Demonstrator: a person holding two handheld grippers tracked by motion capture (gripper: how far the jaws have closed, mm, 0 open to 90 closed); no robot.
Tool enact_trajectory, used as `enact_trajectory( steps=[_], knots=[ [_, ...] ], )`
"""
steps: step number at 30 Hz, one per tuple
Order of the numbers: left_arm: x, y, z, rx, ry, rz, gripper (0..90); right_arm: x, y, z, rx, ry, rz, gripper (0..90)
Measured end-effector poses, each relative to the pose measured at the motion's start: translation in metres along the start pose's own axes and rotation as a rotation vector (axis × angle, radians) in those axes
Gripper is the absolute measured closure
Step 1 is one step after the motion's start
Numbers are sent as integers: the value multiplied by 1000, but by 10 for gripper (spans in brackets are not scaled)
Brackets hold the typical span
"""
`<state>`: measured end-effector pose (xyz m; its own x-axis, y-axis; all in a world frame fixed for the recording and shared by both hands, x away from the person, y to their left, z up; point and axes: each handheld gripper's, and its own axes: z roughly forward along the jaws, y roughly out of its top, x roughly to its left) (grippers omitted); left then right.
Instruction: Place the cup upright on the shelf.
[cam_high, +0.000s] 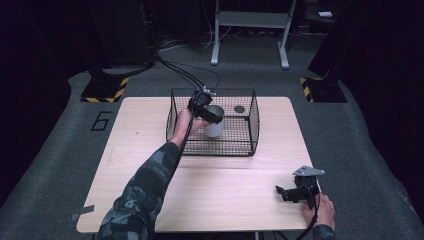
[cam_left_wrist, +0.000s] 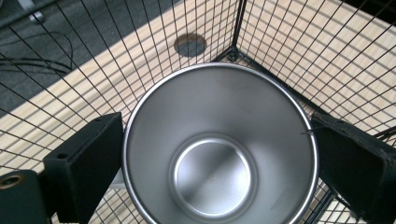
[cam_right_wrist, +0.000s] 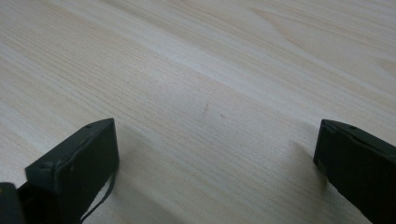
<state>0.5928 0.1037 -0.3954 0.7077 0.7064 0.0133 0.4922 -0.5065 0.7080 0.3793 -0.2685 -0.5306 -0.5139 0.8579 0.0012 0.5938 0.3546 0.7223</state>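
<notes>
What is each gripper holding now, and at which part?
The left gripper is closed on the steel cup, its jaws pressing the outer wall at opposite sides just under the rim, inside the wire basket. The right gripper is open, holding nothing.

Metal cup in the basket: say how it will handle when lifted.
The metal cup is probably rigid and light: thin rim, empty inside. Its polished wall may slip between the left gripper's fingers. Tapered, it could tip.

A light wooden table (cam_high: 150, 150) stands on grey carpet (cam_high: 360, 150) in a dark room, with a pale metal frame (cam_high: 250, 30) and hazard-striped bases (cam_high: 105, 90) behind.
</notes>
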Motion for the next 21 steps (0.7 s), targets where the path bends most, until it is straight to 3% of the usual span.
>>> enact_trajectory(
  steps=[7,15,21],
  knots=[
    [-1,-5,8,46,9,16,61,0,0,0,-1,2,5,0],
    [-2,-8,13,62,18,6,61,1,0,0,-3,7,13,0],
    [-2,-10,15,88,16,23,61,1,0,0,-3,6,11,0]
  ],
)
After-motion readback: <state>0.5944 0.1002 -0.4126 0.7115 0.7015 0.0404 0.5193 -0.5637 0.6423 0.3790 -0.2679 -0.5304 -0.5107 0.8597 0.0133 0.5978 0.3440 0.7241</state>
